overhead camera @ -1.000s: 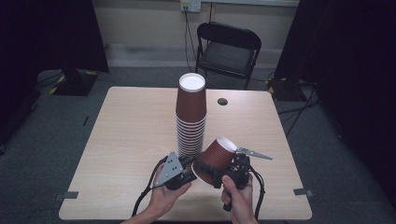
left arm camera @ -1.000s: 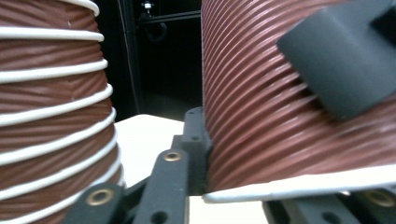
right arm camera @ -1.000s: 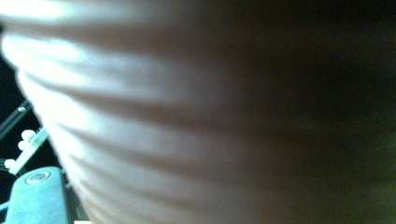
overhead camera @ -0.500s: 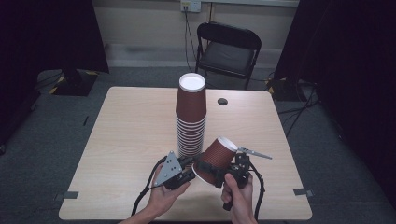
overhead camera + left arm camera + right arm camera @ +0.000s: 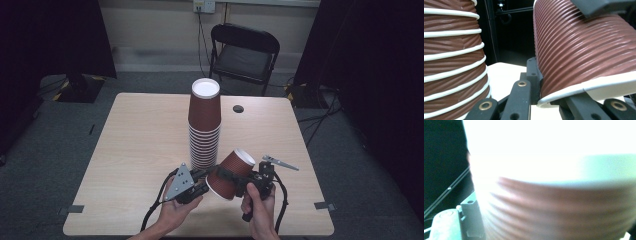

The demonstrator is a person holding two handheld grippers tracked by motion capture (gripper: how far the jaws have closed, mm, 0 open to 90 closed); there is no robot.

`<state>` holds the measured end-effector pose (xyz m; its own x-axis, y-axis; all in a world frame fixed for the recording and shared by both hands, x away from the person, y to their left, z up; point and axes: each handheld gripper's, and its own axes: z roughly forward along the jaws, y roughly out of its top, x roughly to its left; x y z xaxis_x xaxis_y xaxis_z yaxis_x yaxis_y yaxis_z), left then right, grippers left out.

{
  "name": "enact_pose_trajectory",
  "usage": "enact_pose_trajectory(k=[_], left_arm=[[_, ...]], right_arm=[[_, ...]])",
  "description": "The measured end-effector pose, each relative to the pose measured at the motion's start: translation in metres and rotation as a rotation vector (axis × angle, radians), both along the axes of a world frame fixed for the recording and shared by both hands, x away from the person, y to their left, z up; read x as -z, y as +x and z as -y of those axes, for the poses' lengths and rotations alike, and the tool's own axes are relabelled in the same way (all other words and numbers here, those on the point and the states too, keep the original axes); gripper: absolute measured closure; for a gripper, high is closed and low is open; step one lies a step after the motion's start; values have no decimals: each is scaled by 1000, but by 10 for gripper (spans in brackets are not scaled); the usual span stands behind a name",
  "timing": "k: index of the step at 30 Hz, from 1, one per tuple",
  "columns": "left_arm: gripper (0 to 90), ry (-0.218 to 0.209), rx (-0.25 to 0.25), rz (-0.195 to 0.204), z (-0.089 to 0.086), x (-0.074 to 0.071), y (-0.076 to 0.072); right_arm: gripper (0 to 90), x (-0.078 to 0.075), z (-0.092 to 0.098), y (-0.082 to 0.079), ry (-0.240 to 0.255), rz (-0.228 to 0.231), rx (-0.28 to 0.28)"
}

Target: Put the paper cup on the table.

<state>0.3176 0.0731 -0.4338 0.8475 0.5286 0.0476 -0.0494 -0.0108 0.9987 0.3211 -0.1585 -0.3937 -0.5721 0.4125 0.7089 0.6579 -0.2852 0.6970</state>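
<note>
Black folding chair (image 5: 244,52) behind wooden table (image 5: 140,140), grey carpet (image 5: 45,165), black curtains (image 5: 45,35)

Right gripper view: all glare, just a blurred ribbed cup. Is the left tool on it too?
Observer: Yes. The left tool is shut on the white rim of the cup.
Operator: Cup upright?
Observer: No. In the high view it's tilted, with the base up and away from the person.
Operator: Anything close to it?
Observer: The stack of cups stands just behind it, with a gap between them.
</note>
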Motion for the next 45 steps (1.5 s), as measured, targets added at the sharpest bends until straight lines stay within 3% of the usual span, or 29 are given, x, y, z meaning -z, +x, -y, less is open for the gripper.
enact_pose_trajectory(k=[6, 8, 14, 17, 19, 26, 29, 36, 38, 39, 41, 45], left_arm=[[832, 12, 14, -22, -1, 2, -2], [831, 11, 30, -59, -2, 2, -1], [829, 23, 69, -97, -6, 2, -2], [829, 46, 84, -119, -8, 1, -3], [829, 72, 98, -179, -11, -1, -2], [830, 138, 111, -225, -15, -8, 0], [830, 137, 104, -249, -20, -8, 1], [831, 193, 122, -306, -22, -7, 2], [831, 197, 129, -322, -24, -7, 4], [827, 187, 128, -330, -25, -7, 5], [827, 181, 136, -353, -27, -7, 8], [828, 212, 145, -387, -32, -7, 12]], right_arm=[[129, -5, 10, 3, 25, 11, 12], [129, -7, 14, 4, 36, 27, 15], [129, -9, 20, 6, 50, 54, 30], [129, -10, 22, 6, 53, 57, 39], [127, -11, 24, 7, 46, 66, 50], [128, -8, 26, 9, 42, 63, 55], [129, -8, 27, 9, 40, 64, 59], [141, -9, 27, 9, -34, 95, 59], [137, -9, 27, 8, -56, 105, 56], [134, -8, 27, 8, -92, 98, 56], [136, -8, 27, 8, -100, 104, 55], [147, -7, 30, 5, -168, 153, 62]])
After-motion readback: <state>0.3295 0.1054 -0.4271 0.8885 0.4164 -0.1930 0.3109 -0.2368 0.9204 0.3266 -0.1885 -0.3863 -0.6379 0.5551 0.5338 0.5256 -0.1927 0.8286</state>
